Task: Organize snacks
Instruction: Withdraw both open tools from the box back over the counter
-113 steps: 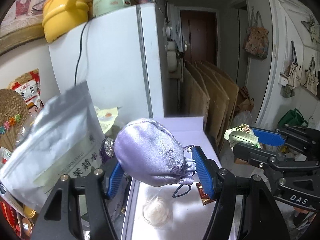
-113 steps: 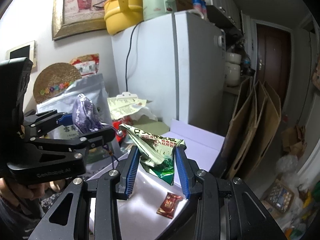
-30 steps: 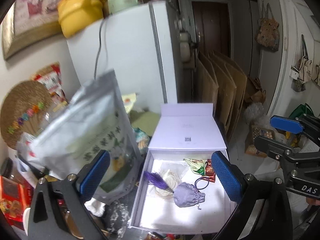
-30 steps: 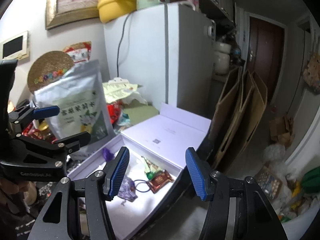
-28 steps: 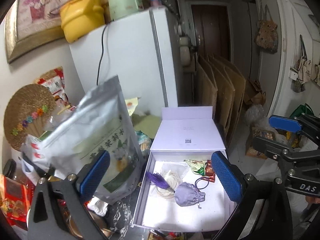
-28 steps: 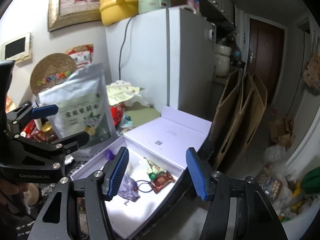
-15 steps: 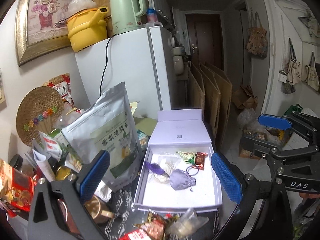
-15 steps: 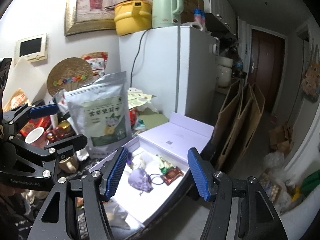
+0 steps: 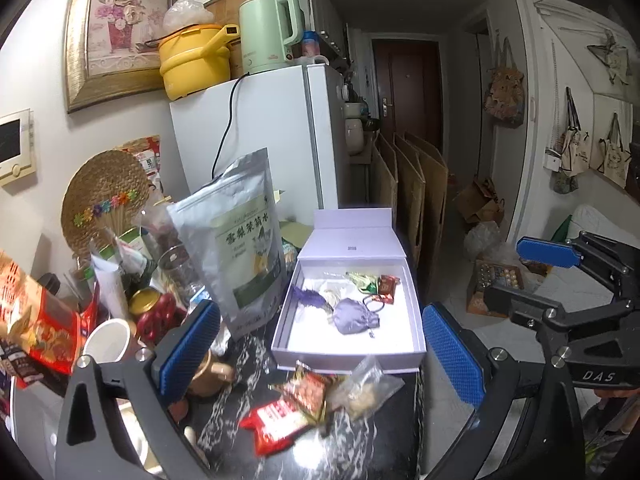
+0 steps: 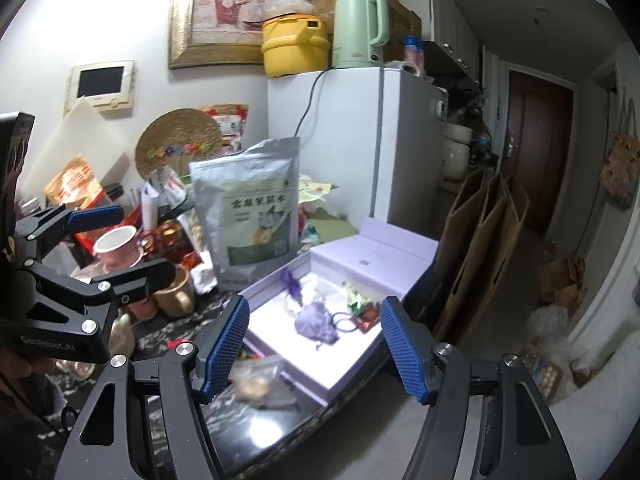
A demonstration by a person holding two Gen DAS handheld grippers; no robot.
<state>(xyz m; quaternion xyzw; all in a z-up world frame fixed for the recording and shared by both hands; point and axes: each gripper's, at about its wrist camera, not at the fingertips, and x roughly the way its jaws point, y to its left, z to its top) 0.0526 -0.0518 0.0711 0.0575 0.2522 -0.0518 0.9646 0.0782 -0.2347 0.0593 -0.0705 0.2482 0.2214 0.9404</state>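
An open lilac box [image 9: 416,320] [image 10: 344,376] lies on the dark marble counter, its lid folded back. Inside it are a purple drawstring pouch [image 9: 354,316] [image 10: 316,324], a purple tassel [image 9: 308,295], a green snack packet [image 9: 365,281] and a small red packet [image 9: 388,283] [image 10: 367,316]. In front of the box lie a red snack pack [image 9: 276,420] and a clear bag of pale snacks [image 9: 368,384] [image 10: 256,384]. My left gripper [image 9: 320,352] and right gripper [image 10: 314,350] both stand open and empty, held back and above the counter.
A tall silver pouch [image 9: 240,240] [image 10: 256,216] stands left of the box. Mugs [image 10: 120,248], jars and red packets crowd the counter's left side. A white fridge [image 9: 280,140] rises behind. Cardboard sheets [image 9: 412,200] lean at the right, beyond the counter edge.
Both grippers let go of the pouch and the green packet, which now lie in the box. Both have pulled back and up, so the counter's front snacks have come into view.
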